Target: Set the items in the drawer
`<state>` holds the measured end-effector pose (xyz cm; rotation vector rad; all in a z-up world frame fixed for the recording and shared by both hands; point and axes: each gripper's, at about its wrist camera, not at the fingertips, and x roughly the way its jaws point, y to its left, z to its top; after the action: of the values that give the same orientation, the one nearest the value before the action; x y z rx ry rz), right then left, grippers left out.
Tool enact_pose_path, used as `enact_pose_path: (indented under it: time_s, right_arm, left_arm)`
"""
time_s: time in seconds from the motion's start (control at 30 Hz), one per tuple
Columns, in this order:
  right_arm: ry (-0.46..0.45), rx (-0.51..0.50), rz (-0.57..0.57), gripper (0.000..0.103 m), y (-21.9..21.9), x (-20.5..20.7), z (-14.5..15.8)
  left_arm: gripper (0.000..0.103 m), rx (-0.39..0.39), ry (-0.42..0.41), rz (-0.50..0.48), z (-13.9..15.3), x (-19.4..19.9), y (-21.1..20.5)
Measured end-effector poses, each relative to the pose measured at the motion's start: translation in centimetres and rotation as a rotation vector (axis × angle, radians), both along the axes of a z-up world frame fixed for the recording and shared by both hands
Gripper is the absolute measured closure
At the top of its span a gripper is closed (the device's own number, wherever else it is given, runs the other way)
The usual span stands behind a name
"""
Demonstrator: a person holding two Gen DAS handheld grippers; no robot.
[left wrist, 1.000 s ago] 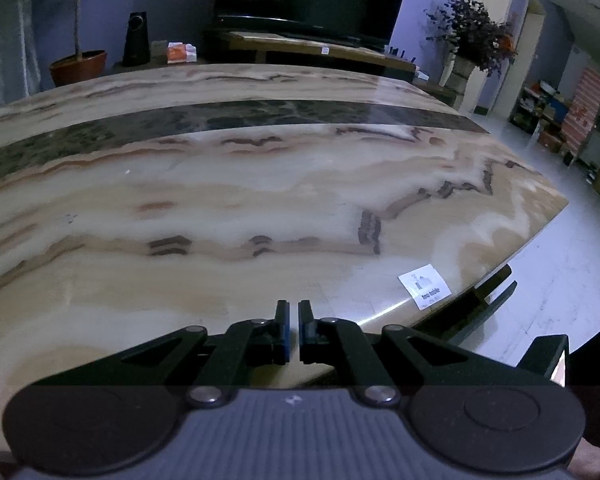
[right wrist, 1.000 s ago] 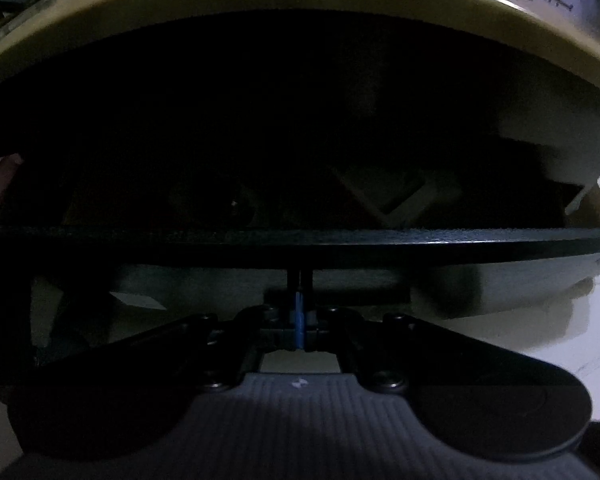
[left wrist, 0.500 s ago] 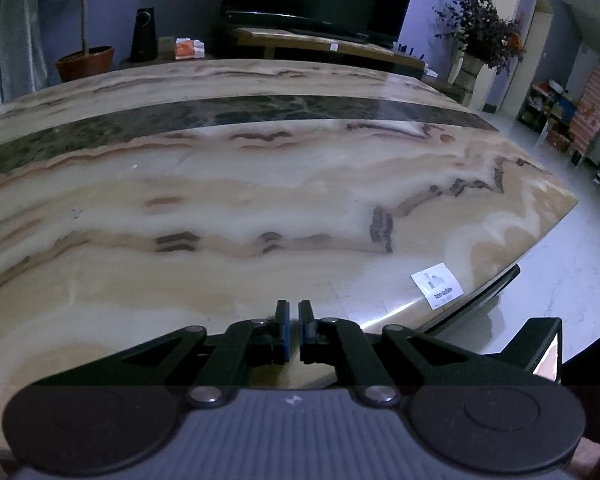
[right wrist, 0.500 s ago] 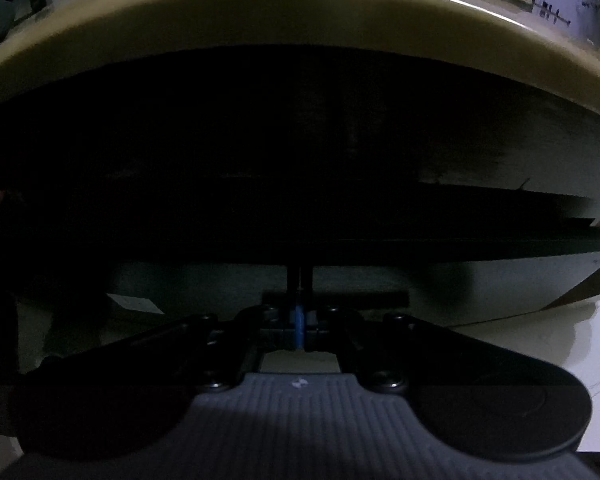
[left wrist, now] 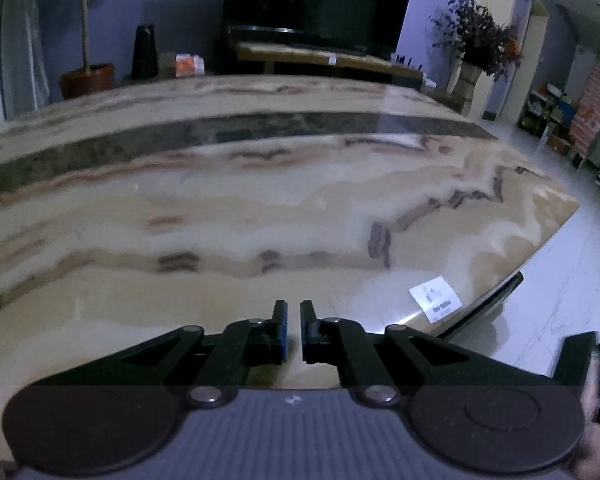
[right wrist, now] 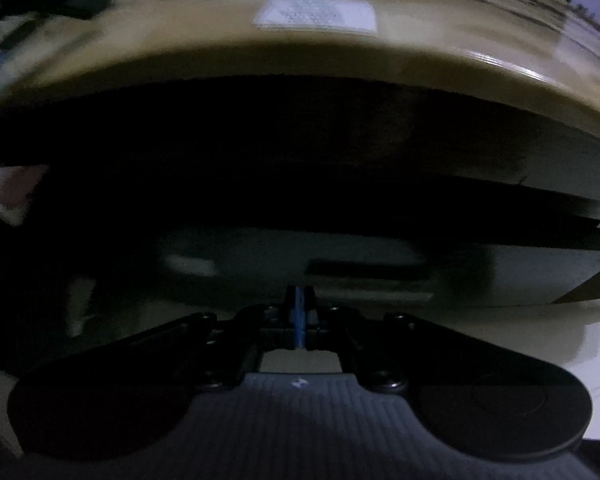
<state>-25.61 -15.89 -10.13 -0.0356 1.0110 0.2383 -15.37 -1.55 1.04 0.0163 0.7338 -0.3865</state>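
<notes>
Over the worktop (left wrist: 260, 208), my left wrist camera looks along a broad slab of polished stone. It is cream and beige with wavy brown veins, crossed by one dark green band farther back. The surface is glossy and its right rim curves away. A small white label (left wrist: 435, 299) is stuck flat near that rim. Just beyond the label a thin dark strip (left wrist: 496, 300) juts out from under the rim, and I cannot tell from this side what it is. My left gripper (left wrist: 293, 312) hangs above the near part of the stone. Its black jaws stand a narrow gap apart, one blue pad showing, with nothing between them. A dark television (left wrist: 316, 0) and potted plants stand behind, all slightly blurred.

Below the rim, my right wrist camera shows what the left cannot. The thick rounded edge of the worktop (right wrist: 340, 60) is tan and shiny, with the same white label (right wrist: 316, 16) seen from the front. Beneath it lies deep shadow, then the drawer (right wrist: 240, 264), whose smooth dark-grey front reflects a little light. A darker horizontal bar (right wrist: 364, 270) runs across that front. My right gripper (right wrist: 299, 300) points at this front just below the bar, left of the bar's middle. Its jaws are pressed fully together, with only a blue line of pad between them, and they hold nothing. Blur and darkness hide whether the tips touch the drawer front.
</notes>
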Motion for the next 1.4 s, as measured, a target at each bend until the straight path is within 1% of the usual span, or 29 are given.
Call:
enact_pose_path:
  time_s: [0.07, 0.13, 0.17, 0.2, 0.23, 0.27, 0.33, 0.4, 0.43, 0.47, 0.5, 0.57, 0.63, 0.73, 0.77, 0.87, 0.9, 0.97, 1.0, 1.03, 1.07, 1.13, 1.23, 1.3, 1.37, 1.4]
  right_arm:
    - [-0.025, 0.047, 0.032, 0.1, -0.5, -1.2, 2.2]
    - [-0.065, 0.109, 0.043, 0.1, -1.5, -1.9, 4.6]
    - [-0.093, 0.143, 0.038, 0.099, -2.1, -2.0, 6.0]
    - [-0.117, 0.165, 0.028, 0.097, -2.3, -2.3, 7.5]
    - [-0.15, 0.183, 0.005, 0.078, -2.9, -2.1, 8.8]
    - [-0.184, 0.195, -0.026, 0.052, -3.7, -1.5, 9.7]
    - [-0.253, 0.203, -0.08, 0.034, -5.3, -0.2, 11.2]
    - [-0.313, 0.18, -0.105, 0.034, -5.9, 0.8, 12.2]
    - [-0.331, 0.159, -0.11, 0.034, -6.0, 1.4, 12.6]
    - [-0.341, 0.132, -0.109, 0.031, -5.9, 2.3, 13.0]
    - [-0.348, 0.109, -0.104, 0.029, -5.0, 3.7, 13.1]
    - [-0.361, 0.049, -0.102, 0.014, -5.4, 5.8, 14.0]
    - [-0.374, -0.013, -0.1, 0.013, -6.0, 7.8, 14.9]
    - [-0.376, -0.076, -0.114, 0.013, -5.8, 12.6, 14.5]
    - [-0.371, -0.079, -0.129, 0.013, -6.0, 13.9, 14.3]
    - [-0.34, -0.029, -0.198, 0.013, -6.7, 18.2, 14.0]
    - [-0.331, -0.013, -0.23, 0.013, -6.8, 19.9, 13.7]
    - [-0.317, -0.001, -0.254, 0.013, -6.5, 22.5, 12.8]
    - [-0.319, -0.013, -0.245, 0.013, -6.3, 23.3, 12.4]
    - [-0.323, -0.029, -0.23, 0.013, -6.0, 24.0, 12.1]
    - [-0.332, -0.062, -0.211, 0.013, -5.7, 24.8, 11.6]
    - [-0.332, -0.103, -0.216, 0.013, -5.6, 25.8, 10.9]
    - [-0.3, -0.092, -0.254, 0.013, -5.9, 27.3, 10.0]
    - [-0.294, -0.075, -0.252, 0.01, -6.1, 28.2, 9.6]
    - [-0.319, -0.092, -0.246, 0.0, -6.0, 28.6, 9.3]
    - [-0.333, -0.103, -0.242, 0.0, -5.9, 28.8, 9.1]
  left_arm:
    - [0.093, -0.003, -0.003, 0.017, 0.1, 0.2, 0.3]
    - [0.089, -0.008, -0.003, 0.045, 0.2, 0.8, 0.6]
    - [0.083, -0.011, -0.002, 0.06, 0.3, 1.1, 0.8]
    - [0.075, -0.019, -0.003, 0.075, 0.4, 1.5, 1.0]
    - [0.07, -0.027, -0.004, 0.091, 0.5, 2.0, 1.2]
    - [0.065, -0.033, -0.009, 0.107, 0.6, 2.5, 1.4]
    - [0.056, -0.032, -0.015, 0.139, 0.6, 3.4, 1.6]
    - [0.036, -0.024, -0.015, 0.163, 0.6, 4.3, 1.6]
    - [0.03, -0.024, -0.009, 0.177, 0.6, 4.9, 1.6]
    - [0.023, -0.024, -0.004, 0.19, 0.6, 5.5, 1.5]
    - [0.021, -0.022, 0.001, 0.206, 0.6, 6.2, 1.5]
    - [0.019, -0.015, 0.01, 0.239, 0.5, 7.7, 1.6]
    - [0.017, -0.004, 0.024, 0.267, 0.4, 9.3, 1.5]
    - [0.017, 0.03, 0.032, 0.283, 0.1, 11.3, 1.2]
    - [0.016, 0.04, 0.034, 0.284, 0.0, 12.1, 1.0]
    - [0.016, 0.071, 0.028, 0.295, -0.6, 13.7, 0.7]
    - [0.013, 0.084, 0.023, 0.297, -0.8, 14.2, 0.6]
    - [0.008, 0.101, 0.005, 0.302, -1.1, 14.8, 0.4]
    - [0.002, 0.104, 0.002, 0.302, -1.4, 15.3, 0.3]
    - [0.001, 0.11, -0.005, 0.304, -1.5, 15.5, 0.2]
    - [0.001, 0.116, -0.013, 0.305, -1.7, 15.7, 0.1]
    - [0.001, 0.124, -0.03, 0.302, -1.9, 16.1, -0.1]
    - [0.0, 0.124, -0.055, 0.286, -2.2, 16.4, -0.3]
    - [0.0, 0.121, -0.064, 0.283, -2.3, 16.6, -0.3]
    - [0.0, 0.119, -0.07, 0.284, -2.4, 16.8, -0.3]
    - [0.0, 0.118, -0.071, 0.285, -2.4, 16.9, -0.4]
